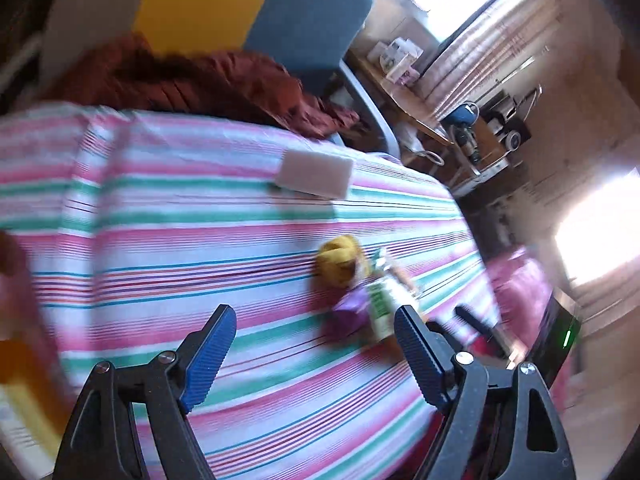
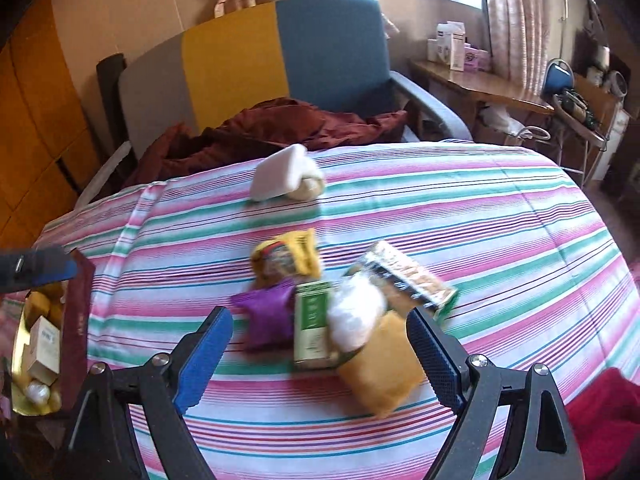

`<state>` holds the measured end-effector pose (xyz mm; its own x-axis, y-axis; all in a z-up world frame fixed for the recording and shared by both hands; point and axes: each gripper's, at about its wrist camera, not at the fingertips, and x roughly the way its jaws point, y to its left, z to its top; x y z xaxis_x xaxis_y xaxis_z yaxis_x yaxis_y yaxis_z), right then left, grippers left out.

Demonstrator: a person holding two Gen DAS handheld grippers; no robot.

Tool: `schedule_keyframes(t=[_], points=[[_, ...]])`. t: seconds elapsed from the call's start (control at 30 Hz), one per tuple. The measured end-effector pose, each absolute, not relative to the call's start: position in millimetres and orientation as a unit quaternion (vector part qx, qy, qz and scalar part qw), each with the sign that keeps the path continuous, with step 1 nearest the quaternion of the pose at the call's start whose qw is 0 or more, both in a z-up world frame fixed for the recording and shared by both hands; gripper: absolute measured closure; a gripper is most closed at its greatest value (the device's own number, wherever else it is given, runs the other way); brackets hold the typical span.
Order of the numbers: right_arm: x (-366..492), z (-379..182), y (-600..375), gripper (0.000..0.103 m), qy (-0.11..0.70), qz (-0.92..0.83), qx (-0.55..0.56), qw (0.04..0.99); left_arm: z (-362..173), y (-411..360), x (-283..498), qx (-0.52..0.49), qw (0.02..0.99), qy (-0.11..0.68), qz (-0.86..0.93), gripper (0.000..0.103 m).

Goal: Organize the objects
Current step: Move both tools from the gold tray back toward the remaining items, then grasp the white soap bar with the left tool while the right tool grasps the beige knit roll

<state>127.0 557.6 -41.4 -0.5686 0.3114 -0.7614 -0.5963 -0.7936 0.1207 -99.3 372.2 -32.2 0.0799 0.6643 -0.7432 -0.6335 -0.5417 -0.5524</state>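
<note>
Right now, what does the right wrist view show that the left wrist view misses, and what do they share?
Only the right wrist view shows the gold tray of small boxes at the left edge, the orange-yellow pouch, the white fluffy bag and the clear-wrapped cracker packet.

Only the left wrist view shows a black device with a green light off the bed's right edge.

Both share the striped bedsheet, white folded cloth, purple pouch, green-and-white carton and dark red blanket. Both grippers are open, holding nothing.
</note>
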Motion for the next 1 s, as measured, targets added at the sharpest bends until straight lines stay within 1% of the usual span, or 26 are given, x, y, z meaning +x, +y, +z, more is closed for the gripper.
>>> schedule_keyframes(t=[0.2,0.3,0.4,0.5,0.6,0.77,0.87,0.9,0.93,0.97,1.0], points=[[139.2,-42.9,574.2,0.014,0.212,0.868,-0.366,0.261,-64.5,445.0,-141.8,-0.632,0.463,-0.11,0.612,0.018],[143.3,-43.7,579.1,0.014,0.225,0.868,-0.361,0.255,-86.7,473.1,-160.7,-0.664,0.433,-0.155,0.589,0.012],[146.0,-45.0,582.9,0.014,0.237,0.868,-0.358,0.25,-108.6,494.1,-176.5,-0.684,0.401,-0.2,0.576,0.01],[146.5,-46.4,584.8,0.014,0.245,0.867,-0.358,0.246,-120.7,509.6,-184.8,-0.691,0.382,-0.217,0.575,0.006],[146.4,-47.6,584.3,0.013,0.252,0.866,-0.358,0.241,-137.8,523.2,-189.9,-0.705,0.363,-0.239,0.56,0.006],[144.1,-49.7,581.1,0.013,0.253,0.867,-0.36,0.235,-146.8,534.9,-197.9,-0.708,0.346,-0.255,0.56,0.006],[142.6,-53.1,580.2,0.013,0.256,0.865,-0.364,0.232,-149.9,541.2,-201.2,-0.712,0.333,-0.249,0.565,0.006],[141.7,-54.3,579.6,0.013,0.254,0.864,-0.366,0.232,-153.0,542.5,-201.9,-0.718,0.32,-0.238,0.57,0.009],[141.2,-55.4,578.7,0.013,0.251,0.864,-0.369,0.234,-157.2,542.2,-202.1,-0.726,0.308,-0.229,0.57,0.018],[141.4,-55.8,578.4,0.013,0.25,0.863,-0.37,0.235,-159.4,541.1,-202.0,-0.728,0.305,-0.23,0.569,0.031],[141.6,-55.9,578.3,0.013,0.25,0.863,-0.37,0.236,-159.5,539.5,-201.7,-0.725,0.312,-0.224,0.572,0.04]])
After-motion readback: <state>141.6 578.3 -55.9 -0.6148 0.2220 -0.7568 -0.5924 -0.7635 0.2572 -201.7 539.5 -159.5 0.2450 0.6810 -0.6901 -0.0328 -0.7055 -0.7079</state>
